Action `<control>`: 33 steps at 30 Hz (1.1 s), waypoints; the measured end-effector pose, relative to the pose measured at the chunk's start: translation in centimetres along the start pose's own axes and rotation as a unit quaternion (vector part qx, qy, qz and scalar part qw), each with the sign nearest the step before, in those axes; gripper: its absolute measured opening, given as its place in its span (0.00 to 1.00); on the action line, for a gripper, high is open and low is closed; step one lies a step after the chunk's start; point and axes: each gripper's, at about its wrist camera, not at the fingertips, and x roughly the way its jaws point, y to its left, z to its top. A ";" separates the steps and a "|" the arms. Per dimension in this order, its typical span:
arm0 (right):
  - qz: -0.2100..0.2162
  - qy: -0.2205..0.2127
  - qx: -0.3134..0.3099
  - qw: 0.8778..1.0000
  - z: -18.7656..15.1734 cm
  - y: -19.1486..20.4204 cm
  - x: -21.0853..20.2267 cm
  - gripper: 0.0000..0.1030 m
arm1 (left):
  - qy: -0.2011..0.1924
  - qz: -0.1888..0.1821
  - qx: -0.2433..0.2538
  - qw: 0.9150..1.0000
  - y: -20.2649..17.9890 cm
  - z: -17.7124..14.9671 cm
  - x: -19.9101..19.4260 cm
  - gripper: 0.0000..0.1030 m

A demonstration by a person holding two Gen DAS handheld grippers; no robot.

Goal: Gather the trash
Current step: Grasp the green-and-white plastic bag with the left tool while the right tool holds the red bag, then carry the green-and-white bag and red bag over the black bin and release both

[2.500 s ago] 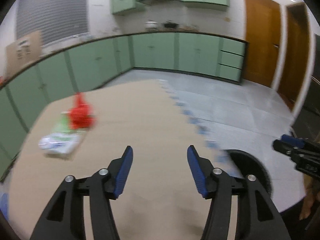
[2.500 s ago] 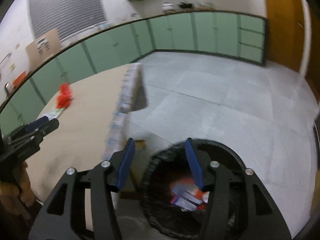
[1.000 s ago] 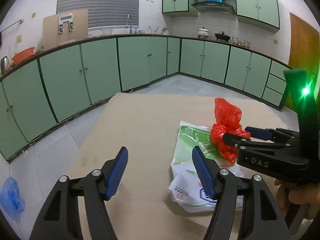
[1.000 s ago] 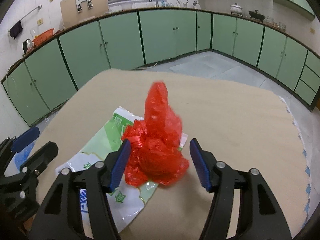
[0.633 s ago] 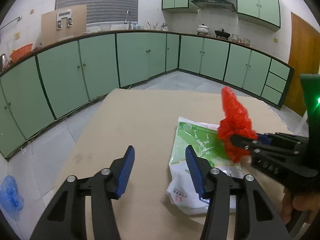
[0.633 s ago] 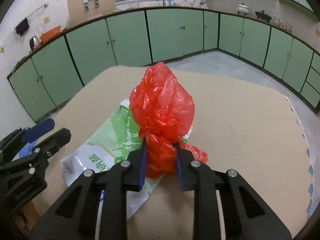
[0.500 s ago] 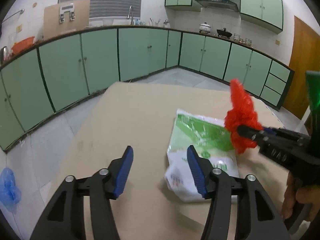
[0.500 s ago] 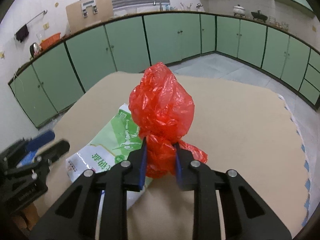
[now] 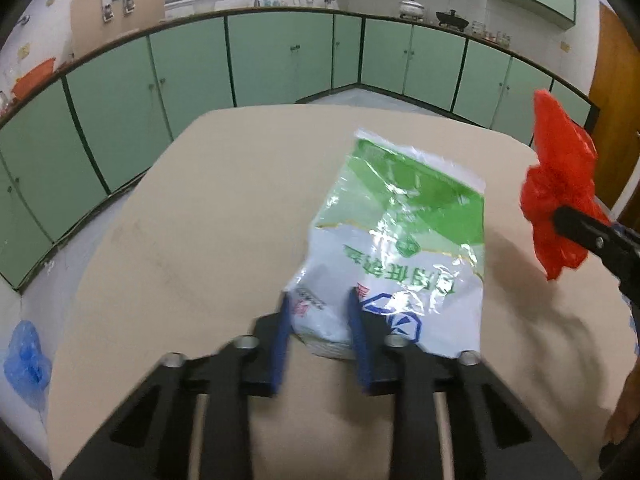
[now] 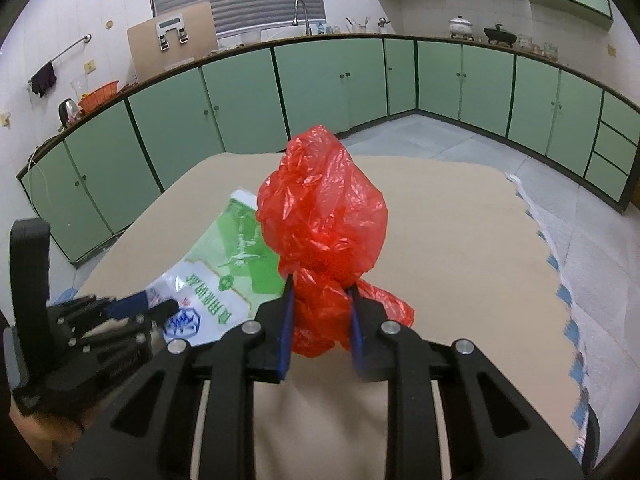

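On a tan table (image 9: 200, 208) in a green-cupboard kitchen, two pieces of trash are being taken up. At the 6 o'clock edge of the right wrist view, the right gripper (image 10: 320, 312) is clamped on a crumpled red bag (image 10: 324, 216), held clear of the table. At 6 o'clock of the left wrist view, the left gripper (image 9: 318, 320) has just been closing, and the near corner of a green-and-white wrapper (image 9: 400, 240) is caught between its jaws. The wrapper appears mostly flat on the table. Both pieces are judged gripped, neither yet binned. No bin is seen. A blue bag (image 9: 26, 364) lies on the floor at 8 o'clock. Nothing blocks the way.
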 end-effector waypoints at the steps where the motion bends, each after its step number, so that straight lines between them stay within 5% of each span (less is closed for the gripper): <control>1: -0.001 -0.001 0.001 1.000 -0.3 -0.2 -0.4 0.21 | -0.004 -0.005 0.001 1.000 -0.2 -0.1 -0.3 0.15; 13: -0.002 -0.012 0.006 1.000 -0.8 -0.5 -2.9 0.20 | -0.048 -0.017 0.006 0.999 -1.5 0.0 -3.7 0.03; 33: -0.008 -0.043 0.015 0.999 -1.1 -1.7 -8.3 0.19 | -0.089 -0.034 0.028 0.995 -5.0 -0.4 -10.8 0.01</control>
